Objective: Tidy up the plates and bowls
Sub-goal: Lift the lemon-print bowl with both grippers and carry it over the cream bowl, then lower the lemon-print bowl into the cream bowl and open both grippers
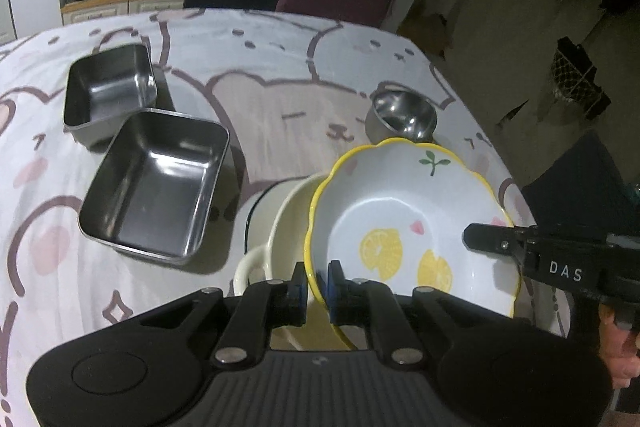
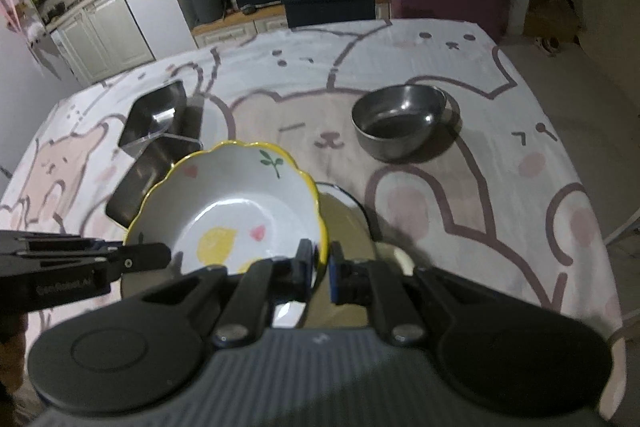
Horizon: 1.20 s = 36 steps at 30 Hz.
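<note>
**Lemon bowl held by both rims above a cream dish**

White letters "DAS" read clearly on the black body of the right hand-held gripper (image 1: pixel 490 241) where it enters the left wrist view. In the right wrist view the left hand-held gripper (image 2: pixel 146 257) carries pale lettering that looks like "GenRobot.AI", though it is blurred. A dark panel far behind the tabletop (image 1: pixel 280 83) bears white letters too small to read.

Both hand-held grippers point steeply downward, and each is pinched narrow on the yellow-edged lemon bowl (image 1: pixel 404 211): the left one (image 1: pixel 318 285) on the near-left rim, the right one (image 2: pixel 320 269) on the opposite rim. The bowl sits tilted, just above a cream dish (image 1: pixel 288 227) with a handle. Fingers of a hand (image 1: pixel 618 355) show at the right edge, below the right hand-held gripper.

On the bear-print cloth, two square steel containers stand to the left, the nearer one (image 1: pixel 160 187) just beside the farther one (image 1: pixel 108 91). A round steel bowl (image 2: pixel 398 121) rests well apart, further back on the right.
</note>
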Motion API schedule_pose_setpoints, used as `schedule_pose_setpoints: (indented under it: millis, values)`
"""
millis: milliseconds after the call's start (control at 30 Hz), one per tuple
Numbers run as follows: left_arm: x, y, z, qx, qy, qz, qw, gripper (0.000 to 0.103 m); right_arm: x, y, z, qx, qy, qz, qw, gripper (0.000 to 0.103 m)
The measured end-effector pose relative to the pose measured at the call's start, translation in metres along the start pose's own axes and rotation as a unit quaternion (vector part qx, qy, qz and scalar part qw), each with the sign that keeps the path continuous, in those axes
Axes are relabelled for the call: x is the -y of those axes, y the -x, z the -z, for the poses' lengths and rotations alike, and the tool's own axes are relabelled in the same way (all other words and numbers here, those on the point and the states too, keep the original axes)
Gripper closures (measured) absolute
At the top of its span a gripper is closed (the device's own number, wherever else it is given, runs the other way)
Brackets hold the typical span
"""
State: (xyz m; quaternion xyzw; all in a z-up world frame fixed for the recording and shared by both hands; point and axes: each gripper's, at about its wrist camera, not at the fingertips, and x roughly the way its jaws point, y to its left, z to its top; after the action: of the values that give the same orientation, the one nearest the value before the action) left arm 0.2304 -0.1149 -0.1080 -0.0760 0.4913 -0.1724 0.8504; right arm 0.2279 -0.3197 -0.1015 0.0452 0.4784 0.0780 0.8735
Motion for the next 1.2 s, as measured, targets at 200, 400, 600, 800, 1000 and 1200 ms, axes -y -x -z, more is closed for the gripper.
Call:
schedule_pose_setpoints:
  millis: [200,400,600,800,1000,1200]
  values:
    - [0.003,-0.008,0.004,-0.011,-0.006,-0.005,0.9999,0.091,0.000,-0.006,0.002,-0.018,0.010,0.008,1.000,0.093]
    - [0.008,-0.020,0.007,-0.025,-0.022,-0.016,0.9993,0.089,-0.002,-0.009,0.004,-0.030,0.020,0.021,0.999,0.093]
    - [0.014,-0.028,0.010,-0.031,-0.039,-0.021,0.9985,0.087,0.001,-0.016,0.006,-0.042,0.023,0.030,0.998,0.093]
    - [0.017,-0.035,0.012,-0.037,-0.052,-0.029,0.9975,0.084,0.001,-0.020,0.006,-0.046,0.027,0.038,0.998,0.093]
    - [0.023,-0.041,0.013,-0.038,-0.079,-0.039,0.9954,0.081,-0.001,-0.022,0.005,-0.049,0.032,0.045,0.997,0.094]
    - [0.024,-0.045,0.014,-0.045,-0.087,-0.041,0.9943,0.080,0.000,-0.023,0.004,-0.051,0.033,0.047,0.997,0.094]
